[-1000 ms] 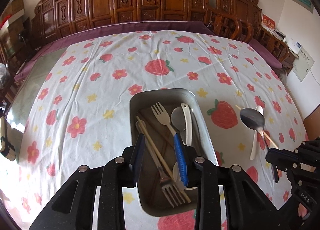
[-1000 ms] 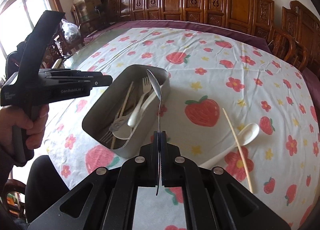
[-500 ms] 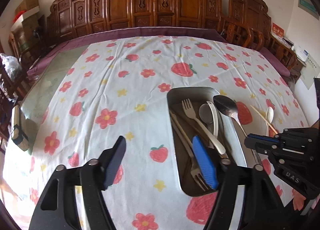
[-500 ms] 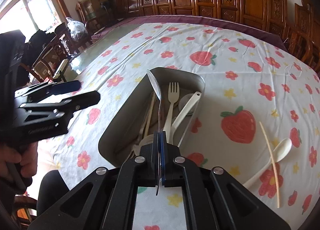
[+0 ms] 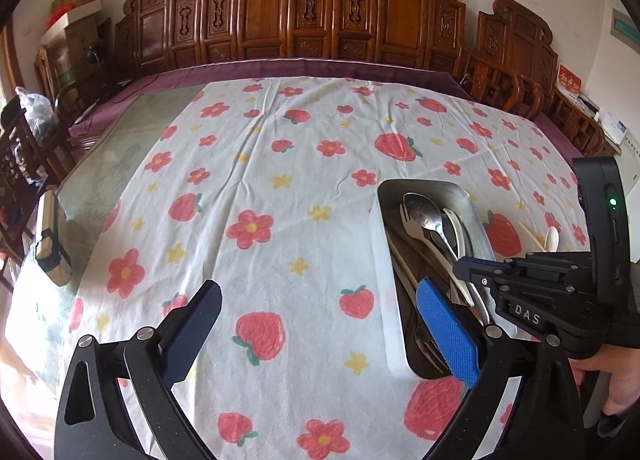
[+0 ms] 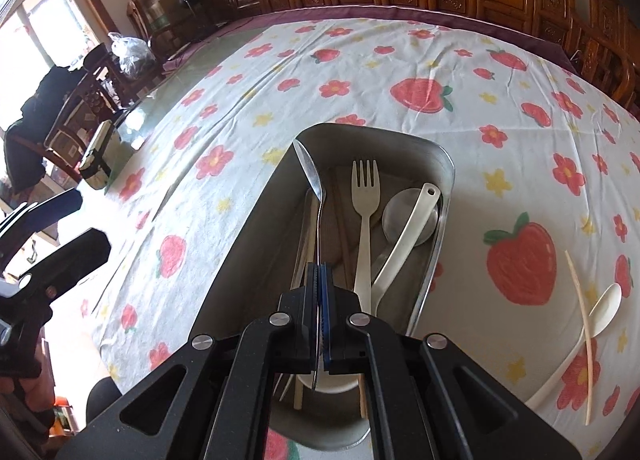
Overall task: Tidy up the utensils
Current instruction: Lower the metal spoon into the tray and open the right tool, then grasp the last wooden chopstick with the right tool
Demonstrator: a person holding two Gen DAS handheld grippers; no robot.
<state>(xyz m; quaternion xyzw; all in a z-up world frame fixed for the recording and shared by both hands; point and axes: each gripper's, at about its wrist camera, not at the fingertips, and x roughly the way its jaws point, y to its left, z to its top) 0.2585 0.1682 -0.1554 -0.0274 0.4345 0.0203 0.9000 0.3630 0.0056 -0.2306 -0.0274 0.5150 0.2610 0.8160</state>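
A steel tray (image 6: 256, 228) on the strawberry tablecloth holds a white fork (image 6: 366, 200), a white ladle spoon (image 6: 404, 244), chopsticks and more cutlery. My right gripper (image 6: 321, 272) is shut on the handle of a metal spoon (image 6: 310, 168), whose bowl hangs over the tray's far left part. In the left wrist view that spoon (image 5: 420, 212) lies above the tray (image 5: 384, 260), with the right gripper (image 5: 460, 264) over the tray's right rim. My left gripper (image 5: 318, 292) is left of the tray, its jaws opening wide with nothing between them.
A white spoon (image 6: 596, 324) and a single chopstick (image 6: 582, 320) lie on the cloth right of the tray. A small box (image 5: 50, 252) sits at the table's left edge. Carved wooden chairs (image 5: 280, 12) line the far side.
The left gripper has slid left off the tray and its jaws have spread wide. The right gripper has carried the metal spoon over the tray and lower.
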